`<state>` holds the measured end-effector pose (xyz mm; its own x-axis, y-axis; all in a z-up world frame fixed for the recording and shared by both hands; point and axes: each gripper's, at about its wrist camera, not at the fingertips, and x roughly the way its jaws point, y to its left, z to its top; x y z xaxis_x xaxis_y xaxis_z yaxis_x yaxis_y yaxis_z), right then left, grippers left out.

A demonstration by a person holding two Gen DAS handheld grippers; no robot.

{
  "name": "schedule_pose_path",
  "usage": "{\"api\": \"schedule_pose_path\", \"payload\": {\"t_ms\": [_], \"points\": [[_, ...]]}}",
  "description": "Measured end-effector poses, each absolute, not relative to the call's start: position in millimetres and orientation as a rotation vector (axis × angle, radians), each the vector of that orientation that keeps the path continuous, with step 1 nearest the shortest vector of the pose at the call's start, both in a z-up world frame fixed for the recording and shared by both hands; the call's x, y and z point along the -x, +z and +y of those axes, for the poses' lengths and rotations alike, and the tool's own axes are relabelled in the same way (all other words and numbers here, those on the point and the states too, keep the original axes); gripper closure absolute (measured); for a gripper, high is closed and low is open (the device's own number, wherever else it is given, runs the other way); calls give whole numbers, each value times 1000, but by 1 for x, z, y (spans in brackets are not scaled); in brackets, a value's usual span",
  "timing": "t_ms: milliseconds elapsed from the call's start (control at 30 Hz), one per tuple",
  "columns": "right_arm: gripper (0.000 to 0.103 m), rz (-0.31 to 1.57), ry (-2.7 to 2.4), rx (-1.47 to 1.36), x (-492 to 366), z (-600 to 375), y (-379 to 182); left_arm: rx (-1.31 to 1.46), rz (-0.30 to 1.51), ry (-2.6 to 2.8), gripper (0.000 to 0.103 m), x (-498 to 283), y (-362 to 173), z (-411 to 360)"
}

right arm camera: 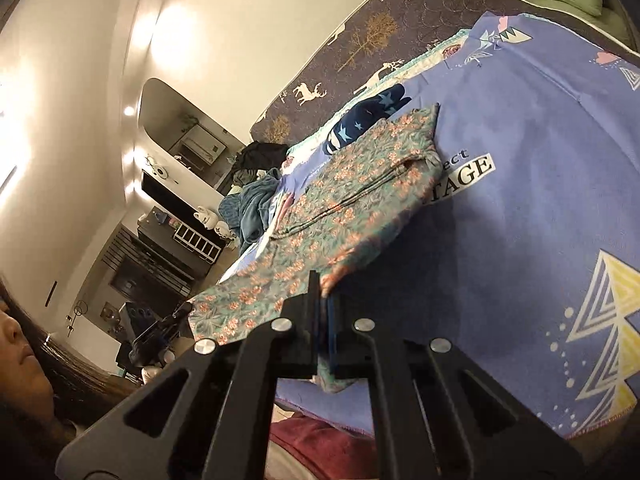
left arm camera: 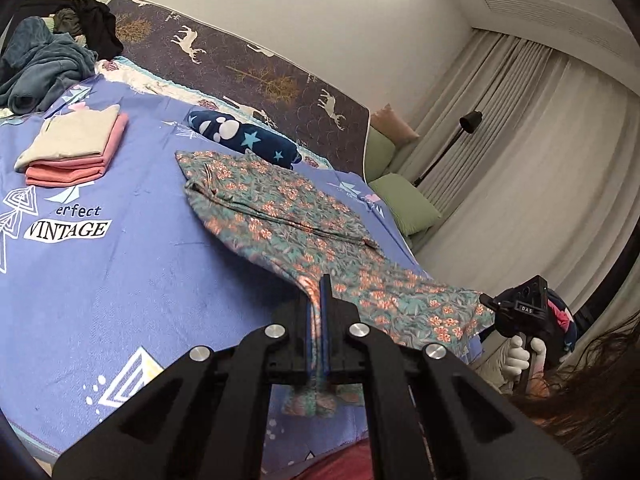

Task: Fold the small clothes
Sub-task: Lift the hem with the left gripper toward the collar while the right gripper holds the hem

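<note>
the floral garment (left arm camera: 304, 216) lies spread on the bed (left arm camera: 120, 280), its far end flat on the blue bedsheet (left arm camera: 140, 248) and its near hem raised off the sheet. the left gripper (left arm camera: 319, 300) is clamped onto one near corner of that hem, with a fold of the fabric pinched between its blue pads and hanging out below the jaws. the right gripper (right arm camera: 323, 300) is clamped onto the opposite near corner in the same way, fabric visible between its closed pads. from the left wrist view the right gripper appears low on the right, just beyond the garment's edge, held by a white-gloved hand (left arm camera: 520, 356). the garment is thin, soft woven cloth, teal with small orange flowers, with a stitched seam running along its length; it is wider at the near hem and narrower at the far end. count: one floral garment in work; one folded stack (left arm camera: 76, 148) of two pieces, grey on pink, well apart to the far left; one dark blue star-print roll (left arm camera: 248, 140) just beyond the garment's far end; one heap of loose clothes (left arm camera: 48, 64) at the far corner; two green cushions (left arm camera: 404, 200) beside the bed. the upright panel (left arm camera: 248, 64) behind the bed is dark with deer and tree motifs
</note>
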<state>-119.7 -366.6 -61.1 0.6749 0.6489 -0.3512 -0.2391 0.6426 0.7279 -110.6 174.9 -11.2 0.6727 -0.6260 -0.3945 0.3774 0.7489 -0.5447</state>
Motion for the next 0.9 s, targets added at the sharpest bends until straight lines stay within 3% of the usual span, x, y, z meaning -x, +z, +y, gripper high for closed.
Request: {"api": "schedule_pose_path", "payload": {"t_ms": [467,900], "points": [[100,561,492,-578,56,-352,-26,413,507,-561,100,41,25,164],[100,529,406,-560,-56,-362,-9,413,486,-473,100,-65,49,156]]}}
